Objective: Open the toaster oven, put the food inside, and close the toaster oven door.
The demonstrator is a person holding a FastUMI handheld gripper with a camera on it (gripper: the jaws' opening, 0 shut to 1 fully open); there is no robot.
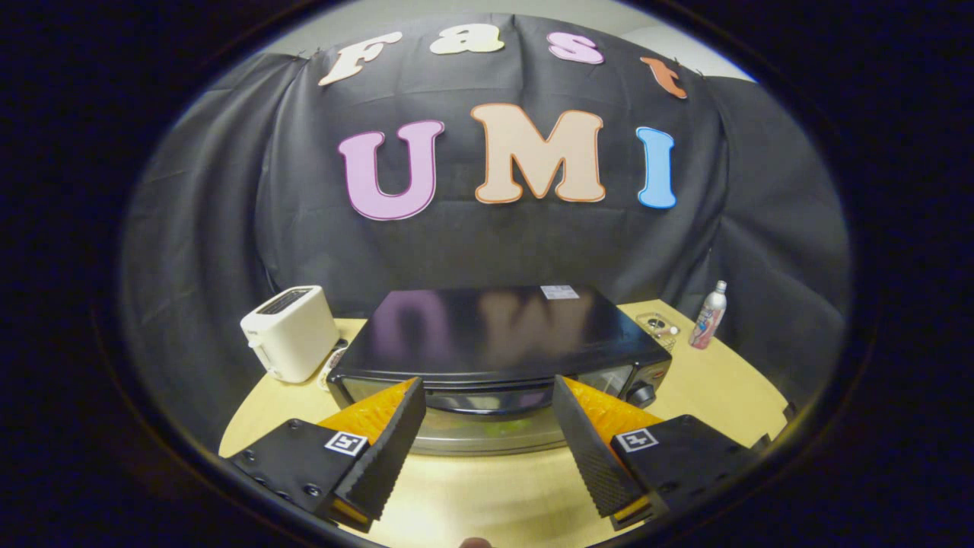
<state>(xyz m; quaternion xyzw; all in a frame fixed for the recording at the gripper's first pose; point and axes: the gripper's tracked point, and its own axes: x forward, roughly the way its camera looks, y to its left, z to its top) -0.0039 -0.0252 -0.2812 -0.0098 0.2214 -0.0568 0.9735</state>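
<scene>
Oven sits mid-table, just ahead of claw, door w/ handle facing the tips. Claw spread wide, holding nothing. Toaster just left of oven; bottle to oven's right, near back.

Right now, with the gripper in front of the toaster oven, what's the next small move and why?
Probably ease the gripper forward and down toward the door's top edge. Its fingers are open, holding nothing, and the toaster oven sits just ahead of them on the table. The door looks shut or nearly so, so opening likely comes first.
</scene>
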